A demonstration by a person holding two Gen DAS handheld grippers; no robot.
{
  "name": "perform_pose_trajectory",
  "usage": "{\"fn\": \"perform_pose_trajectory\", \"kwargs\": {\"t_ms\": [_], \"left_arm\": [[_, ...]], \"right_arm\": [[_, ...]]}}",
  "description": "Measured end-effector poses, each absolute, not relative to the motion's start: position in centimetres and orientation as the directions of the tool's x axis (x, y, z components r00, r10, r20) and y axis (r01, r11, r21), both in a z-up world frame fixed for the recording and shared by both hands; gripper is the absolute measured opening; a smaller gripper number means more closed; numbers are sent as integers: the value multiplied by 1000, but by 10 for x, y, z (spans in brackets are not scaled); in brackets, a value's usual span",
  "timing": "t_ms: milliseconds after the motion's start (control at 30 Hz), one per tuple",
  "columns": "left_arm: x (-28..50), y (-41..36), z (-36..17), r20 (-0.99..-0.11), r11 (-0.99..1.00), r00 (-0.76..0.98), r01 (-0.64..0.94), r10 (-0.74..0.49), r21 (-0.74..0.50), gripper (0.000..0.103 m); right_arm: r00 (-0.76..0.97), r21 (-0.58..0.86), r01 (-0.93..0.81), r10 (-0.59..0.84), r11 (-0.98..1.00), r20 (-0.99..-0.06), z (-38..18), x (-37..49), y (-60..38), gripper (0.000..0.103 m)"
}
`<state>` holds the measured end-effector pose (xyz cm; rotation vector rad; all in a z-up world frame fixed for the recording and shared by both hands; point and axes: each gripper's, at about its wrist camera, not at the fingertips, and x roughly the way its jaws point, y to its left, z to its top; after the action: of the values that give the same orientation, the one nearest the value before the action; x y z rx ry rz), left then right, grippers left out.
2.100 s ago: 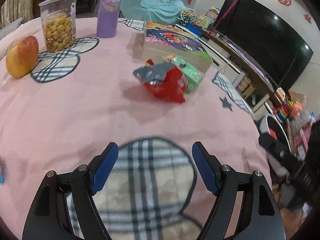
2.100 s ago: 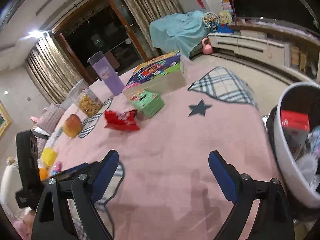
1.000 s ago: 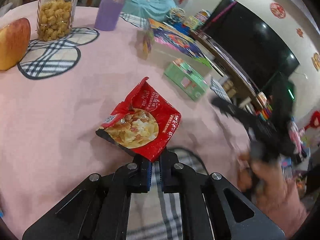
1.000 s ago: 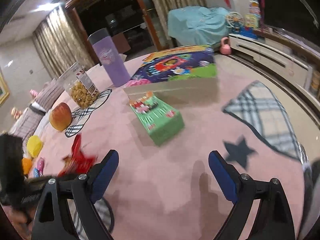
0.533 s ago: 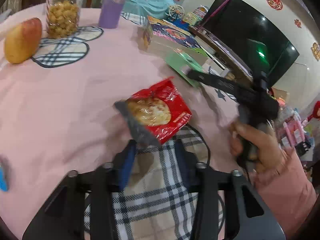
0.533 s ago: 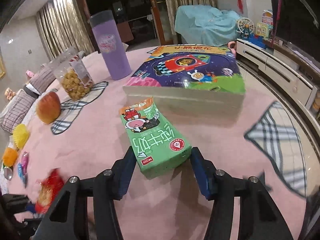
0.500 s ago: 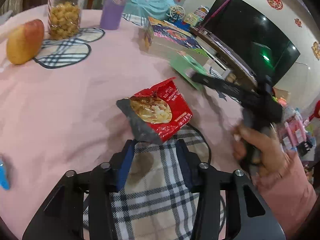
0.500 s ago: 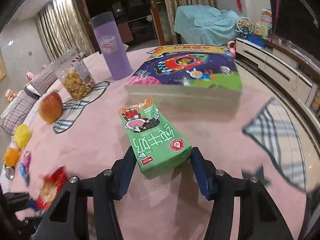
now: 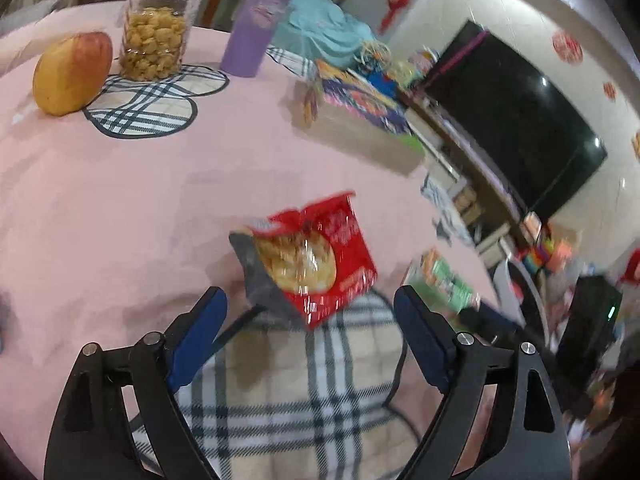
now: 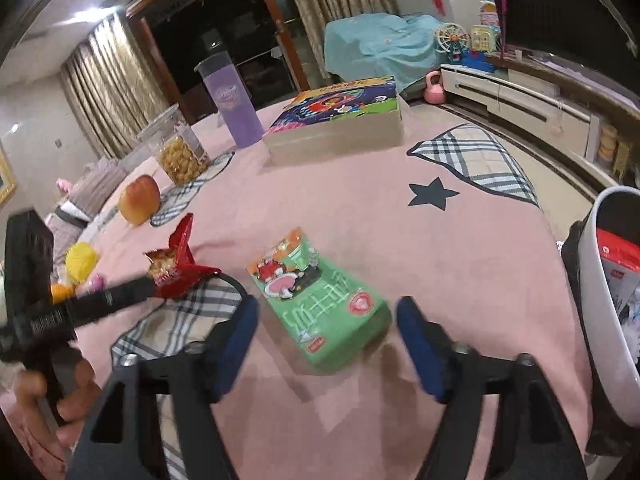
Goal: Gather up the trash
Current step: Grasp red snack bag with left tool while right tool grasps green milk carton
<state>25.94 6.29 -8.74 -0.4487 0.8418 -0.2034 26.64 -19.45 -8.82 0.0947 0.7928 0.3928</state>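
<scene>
Left hand-held gripper (image 9: pixel 310 336) spread wide, low over a plaid patch (image 9: pixel 288 392) of the pink surface (image 9: pixel 120 208). Just beyond its blue pads (image 9: pixel 200 332), at the far edge of the patch, a red snack bag (image 9: pixel 320 264) with its grey open end turned left. Lying or lifted, and touching a pad or not: impossible to tell through the blur.

Right hand-held gripper (image 10: pixel 328 340) likewise spread. Green carton (image 10: pixel 320 300) flat on the surface between its fingers, with a gap on either side. Off the right edge of the surface, a white bin (image 10: pixel 600 300) with a red packet (image 10: pixel 618 256) inside.

Far left on the surface: an apple (image 9: pixel 72 72), a clear jar of yellow snacks (image 9: pixel 160 32) and a purple tumbler (image 9: pixel 252 28). Far centre: a flat picture box (image 10: pixel 340 120).
</scene>
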Motion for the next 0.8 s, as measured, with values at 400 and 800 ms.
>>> {"fn": "perform_pose_trajectory", "kwargs": {"t_ms": [400, 800], "left_arm": [[276, 60, -103, -718, 911, 618, -7, -319, -412, 25], [260, 47, -93, -705, 919, 626, 50, -333, -390, 13]], "right_arm": [[577, 125, -412, 365, 902, -731, -96, 283, -165, 76], [543, 14, -535, 356, 845, -761, -95, 290, -147, 73]]}}
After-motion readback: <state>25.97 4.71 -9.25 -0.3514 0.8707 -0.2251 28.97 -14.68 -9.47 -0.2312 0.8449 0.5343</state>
